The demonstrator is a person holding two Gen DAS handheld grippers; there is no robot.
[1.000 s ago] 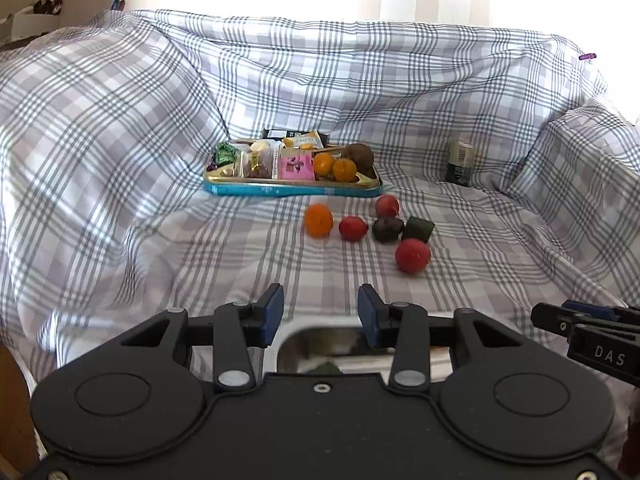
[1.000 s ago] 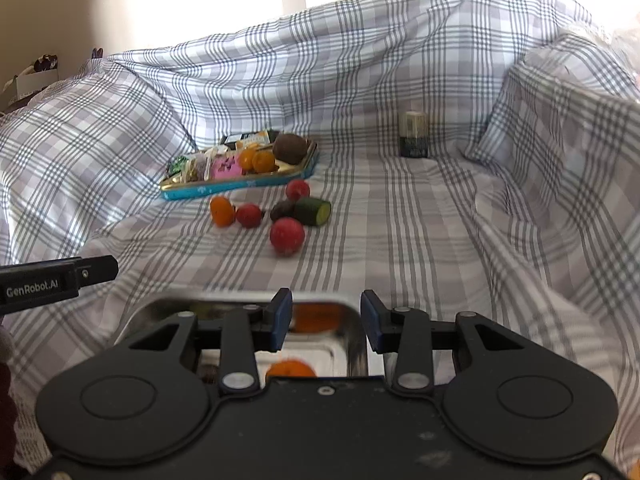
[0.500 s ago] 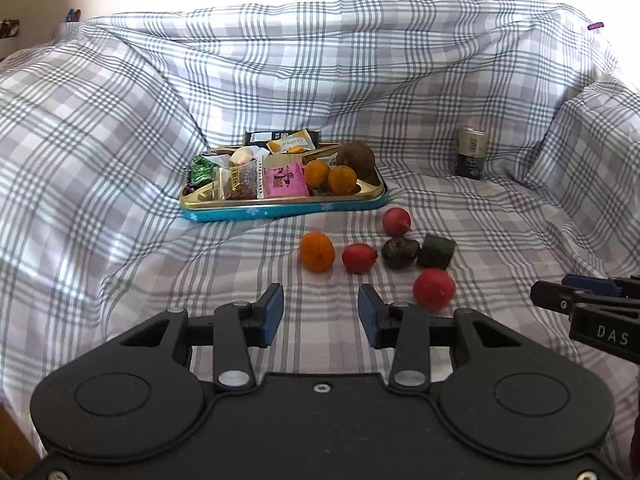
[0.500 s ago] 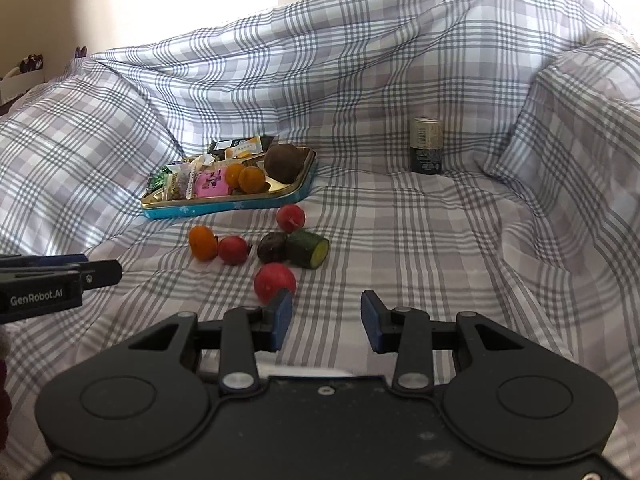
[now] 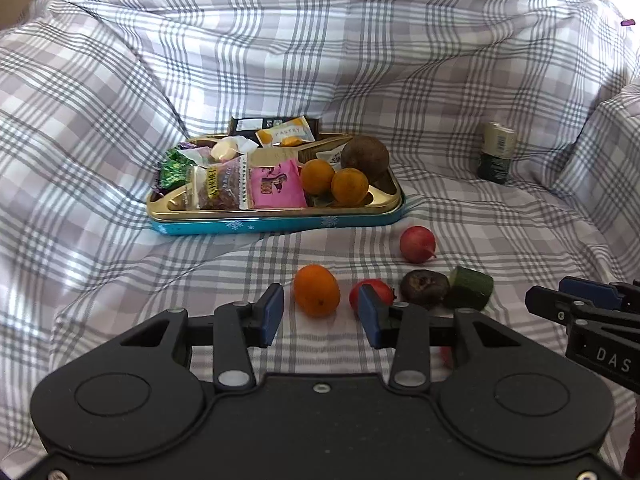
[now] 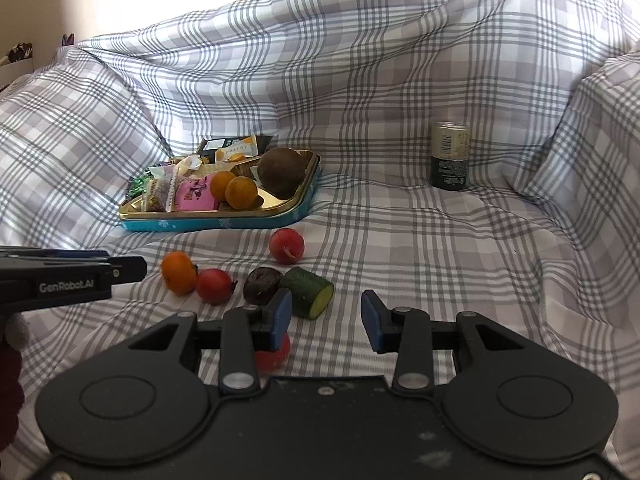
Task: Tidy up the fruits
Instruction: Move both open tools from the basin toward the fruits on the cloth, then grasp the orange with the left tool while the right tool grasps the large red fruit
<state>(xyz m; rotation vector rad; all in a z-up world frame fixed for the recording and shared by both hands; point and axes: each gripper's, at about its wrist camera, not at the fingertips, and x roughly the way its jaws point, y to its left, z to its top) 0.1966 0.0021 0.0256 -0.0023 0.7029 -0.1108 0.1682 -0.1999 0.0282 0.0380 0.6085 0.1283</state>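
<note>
Approach step: left gripper point(image 5: 320, 316) part open, empty, just short of orange point(image 5: 317, 290); right gripper point(image 6: 326, 318) likewise part open, empty, near cucumber piece point(image 6: 308, 292). Loose fruit (smooth, round, prone to rolling) on soft checked sheet point(image 5: 440, 80), near side of tin point(image 5: 280, 224). Next, probably: straddling orange, closing gently.

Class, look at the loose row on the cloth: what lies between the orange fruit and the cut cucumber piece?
Between the orange fruit and the cucumber piece lie a red tomato and a dark, wrinkled fruit, clearest in the right wrist view.
</note>
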